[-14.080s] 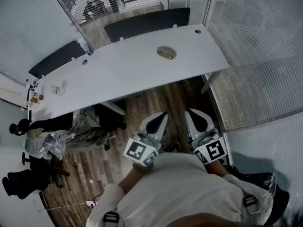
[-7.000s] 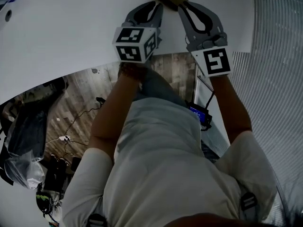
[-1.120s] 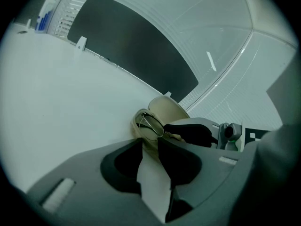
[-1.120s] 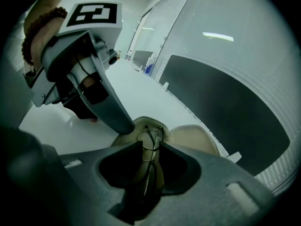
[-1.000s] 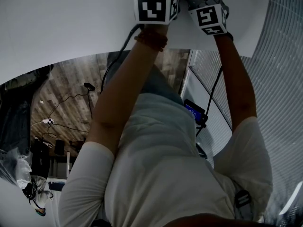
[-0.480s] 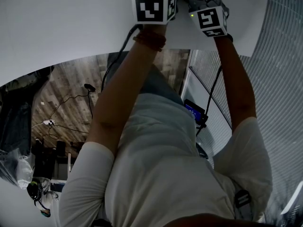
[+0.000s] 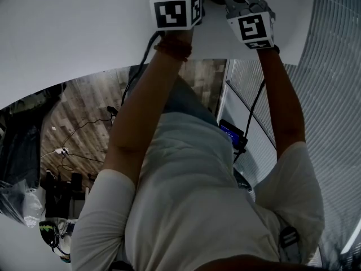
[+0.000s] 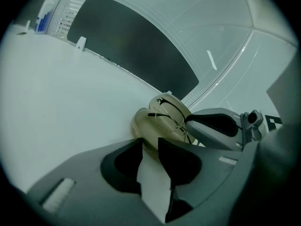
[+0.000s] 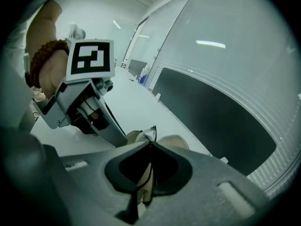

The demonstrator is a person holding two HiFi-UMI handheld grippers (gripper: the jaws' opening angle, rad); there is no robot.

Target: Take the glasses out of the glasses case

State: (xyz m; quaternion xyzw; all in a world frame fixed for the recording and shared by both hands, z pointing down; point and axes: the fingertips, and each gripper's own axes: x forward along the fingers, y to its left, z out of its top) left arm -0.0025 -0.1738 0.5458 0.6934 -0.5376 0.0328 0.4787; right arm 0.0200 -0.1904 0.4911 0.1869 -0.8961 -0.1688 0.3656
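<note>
A beige glasses case lies open on the white table, its lid standing up behind. Thin wire-framed glasses sit raised out of the lower shell. My left gripper has its jaws on the near end of the case. My right gripper is shut on a thin arm of the glasses, above the case. In the left gripper view the right gripper's finger reaches the glasses from the right. In the head view only the marker cubes show; the jaws are cut off.
A dark panel runs along the table's far edge, with glass walls and blinds behind. Small bottles stand at the far left end of the table. The head view shows my arms, a white shirt and the wood floor below.
In the head view the right gripper's cube has shifted slightly toward me and the left cube slightly left. The jaws stay out of that view.
</note>
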